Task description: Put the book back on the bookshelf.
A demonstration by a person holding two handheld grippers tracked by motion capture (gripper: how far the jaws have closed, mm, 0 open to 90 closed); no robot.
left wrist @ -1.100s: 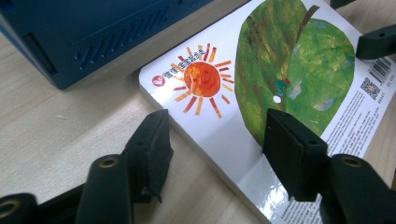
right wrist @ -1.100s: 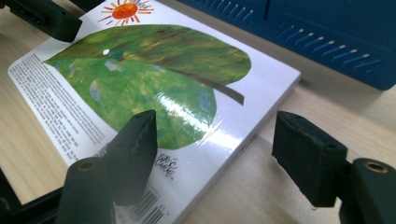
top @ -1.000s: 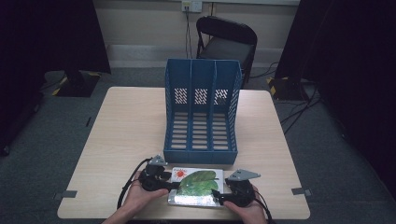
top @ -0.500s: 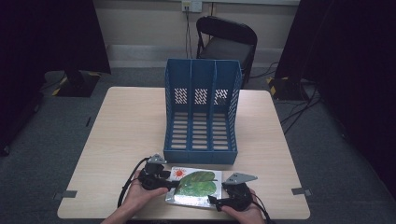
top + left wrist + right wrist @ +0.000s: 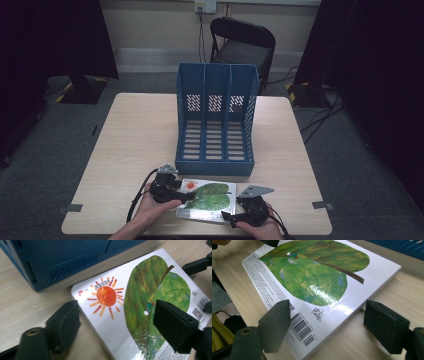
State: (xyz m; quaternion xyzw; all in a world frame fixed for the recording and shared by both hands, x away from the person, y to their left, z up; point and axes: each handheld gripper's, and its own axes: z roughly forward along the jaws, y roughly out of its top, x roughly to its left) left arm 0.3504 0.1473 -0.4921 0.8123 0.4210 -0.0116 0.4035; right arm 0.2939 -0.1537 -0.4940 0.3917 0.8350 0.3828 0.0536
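Two tongs, left (image 5: pixel 186 198) and right (image 5: pixel 226 217), gape astride a picture book (image 5: pixel 206 200) before the blue file rack (image 5: pixel 215 120); its glossy cover could slip.

The picture book's (image 5: pixel 312 287) small back-cover text beside the barcode (image 5: pixel 303 330) is too fine to read, its near corner is cut off by the left gripper view's bottom edge, and the person's forearms (image 5: pixel 131 231) run out of the high view's bottom.
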